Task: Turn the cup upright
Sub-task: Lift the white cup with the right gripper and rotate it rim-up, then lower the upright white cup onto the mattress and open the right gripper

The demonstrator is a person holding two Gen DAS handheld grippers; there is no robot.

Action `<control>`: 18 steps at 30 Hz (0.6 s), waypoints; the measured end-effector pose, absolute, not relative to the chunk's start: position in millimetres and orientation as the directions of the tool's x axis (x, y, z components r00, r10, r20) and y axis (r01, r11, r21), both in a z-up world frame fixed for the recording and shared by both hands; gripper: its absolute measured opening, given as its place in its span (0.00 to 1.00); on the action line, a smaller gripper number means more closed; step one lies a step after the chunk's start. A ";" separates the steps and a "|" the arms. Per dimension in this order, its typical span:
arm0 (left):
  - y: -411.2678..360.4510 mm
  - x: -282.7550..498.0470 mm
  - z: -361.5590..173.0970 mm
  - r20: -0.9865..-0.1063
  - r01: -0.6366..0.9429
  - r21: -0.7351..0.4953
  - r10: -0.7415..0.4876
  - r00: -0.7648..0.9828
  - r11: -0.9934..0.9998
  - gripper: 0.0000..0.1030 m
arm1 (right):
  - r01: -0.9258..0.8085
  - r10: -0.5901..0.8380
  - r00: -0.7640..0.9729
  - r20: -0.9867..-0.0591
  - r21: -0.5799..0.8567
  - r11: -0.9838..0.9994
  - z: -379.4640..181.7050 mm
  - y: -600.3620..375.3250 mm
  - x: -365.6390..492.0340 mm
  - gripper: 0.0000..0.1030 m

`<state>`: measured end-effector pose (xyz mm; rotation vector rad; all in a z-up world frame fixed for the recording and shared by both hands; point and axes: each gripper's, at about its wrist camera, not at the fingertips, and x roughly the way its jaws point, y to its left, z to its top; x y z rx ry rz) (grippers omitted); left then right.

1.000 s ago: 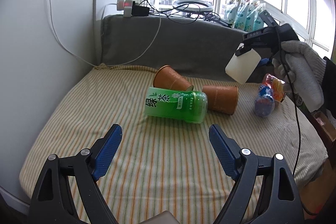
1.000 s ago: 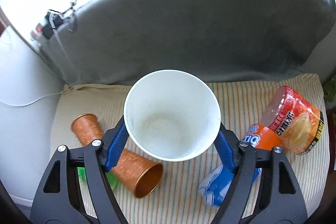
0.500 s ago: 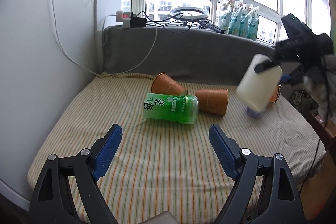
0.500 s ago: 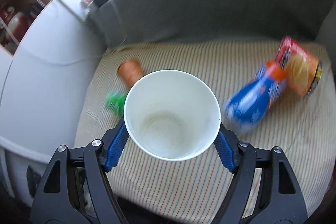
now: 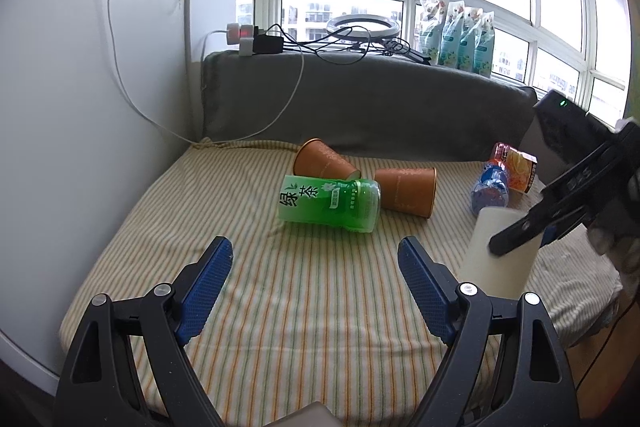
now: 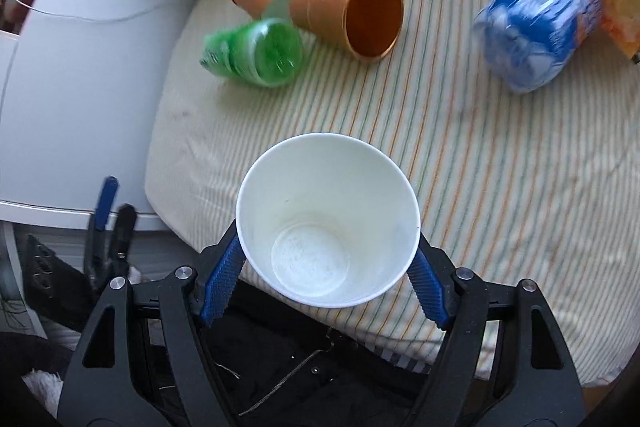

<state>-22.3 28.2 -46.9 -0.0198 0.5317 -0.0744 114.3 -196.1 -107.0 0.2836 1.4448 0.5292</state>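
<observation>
Cup looks like plain white paper, empty, mouth up, faint grime on its inside bottom. Right gripper pinches it over the striped cushion's front edge. Left gripper hangs spread wide, holding nothing.

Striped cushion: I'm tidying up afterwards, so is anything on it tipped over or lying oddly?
Yes. Two brown cups, a green bottle and a blue bottle lie on their sides. The white cup is clamped in the right tool.
</observation>
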 end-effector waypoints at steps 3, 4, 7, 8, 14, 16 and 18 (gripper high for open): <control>30.9 -18.3 -47.4 -0.514 0.063 -0.047 -0.078 0.854 0.997 0.82 | -0.200 0.484 0.029 -0.874 0.470 0.860 -112.4 -187.7 120.4 0.76; 31.8 -17.9 -47.8 -0.517 0.062 -0.051 -0.080 0.852 0.997 0.82 | -0.212 0.480 0.034 -0.877 0.463 0.861 -111.6 -183.8 123.7 0.76; 34.2 -14.3 -47.8 -0.526 0.058 -0.065 -0.084 0.847 0.996 0.82 | -0.244 0.472 0.048 -0.880 0.448 0.860 -111.4 -172.0 132.5 0.75; 34.7 -13.7 -47.8 -0.527 0.059 -0.067 -0.085 0.846 0.996 0.82 | -0.253 0.466 0.054 -0.883 0.439 0.862 -111.9 -168.9 134.8 0.75; 36.7 -7.8 -47.7 -0.546 0.072 -0.093 -0.111 0.830 0.993 0.82 | -0.286 0.453 0.100 -0.886 0.410 0.866 -115.2 -154.3 143.1 0.76; 36.5 -5.2 -48.5 -0.559 0.079 -0.111 -0.128 0.819 0.991 0.82 | -0.291 0.452 0.107 -0.886 0.406 0.866 -116.8 -151.7 145.5 0.76; 35.9 -2.9 -49.9 -0.572 0.085 -0.129 -0.144 0.807 0.988 0.82 | -0.297 0.454 0.118 -0.883 0.405 0.865 -114.8 -151.9 142.4 0.76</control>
